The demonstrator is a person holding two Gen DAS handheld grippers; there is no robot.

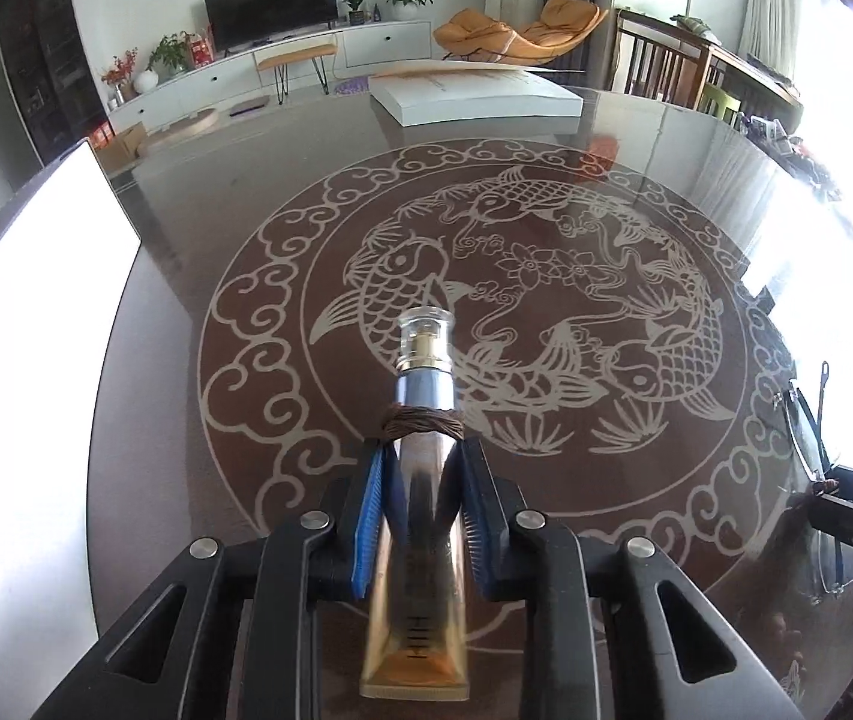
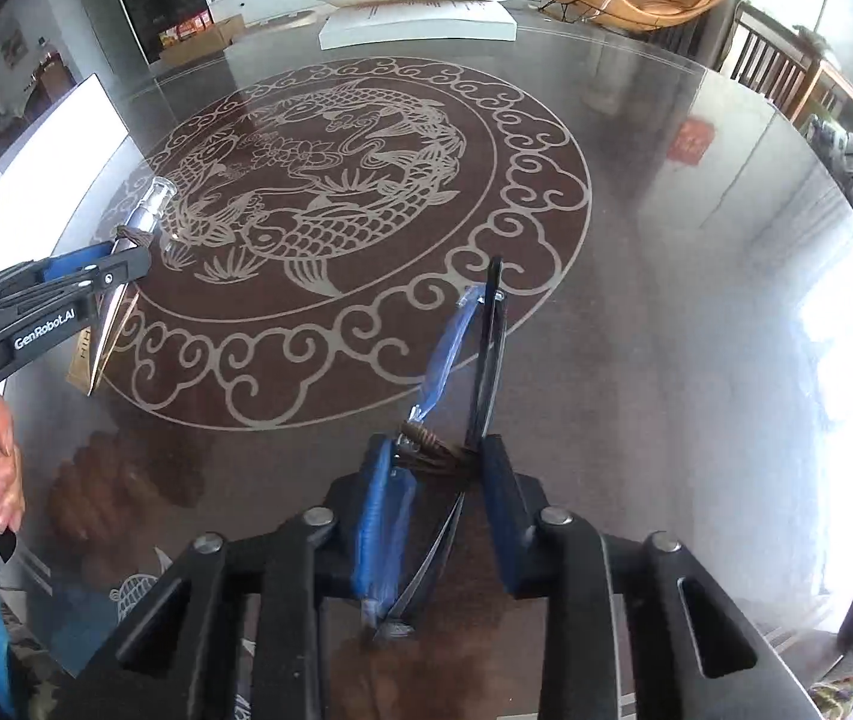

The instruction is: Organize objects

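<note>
My left gripper (image 1: 423, 450) is shut on a tube (image 1: 425, 396) with a silver neck, clear cap and gold body, held above the glass table; the tube also shows at the left of the right wrist view (image 2: 141, 219), with the left gripper (image 2: 120, 264) around it. My right gripper (image 2: 438, 456) is shut on a pair of eyeglasses (image 2: 474, 348) with blue and black temples that stick forward over the table. The glasses and right gripper appear at the right edge of the left wrist view (image 1: 816, 438).
The round glass table (image 1: 246, 180) has a koi fish medallion (image 1: 516, 312) in its middle. A white flat box (image 1: 474, 93) lies at the far edge. A white sheet (image 1: 36, 330) lies at the left. Chairs and a TV cabinet stand beyond.
</note>
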